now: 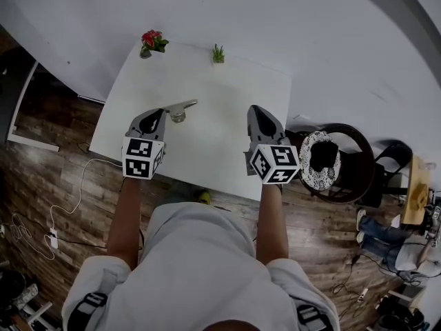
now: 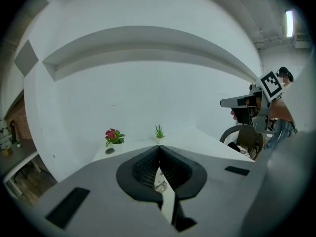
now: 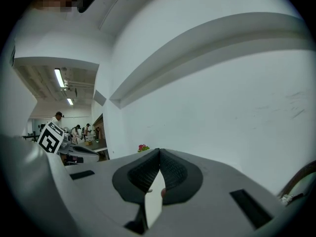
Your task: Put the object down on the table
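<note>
Fingers together on our left gripper (image 1: pixel 163 112) and right gripper (image 1: pixel 254 109); the metal object (image 1: pixel 182 107) seemingly lies on the bench (image 1: pixel 220 92) already.

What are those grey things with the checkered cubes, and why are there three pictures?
They are two hand-held claws; no robot here, a person holds one in each hand. The big picture comes from a camera on the person's head, looking down. The other two come from little cameras riding on each claw, looking along its jaws. The left claw is pinched shut on a silvery metal thing. The right claw is shut with nothing in it. Below is a white table with a red flower plant and a small green plant at its far edge. A chair stands beside it.
</note>
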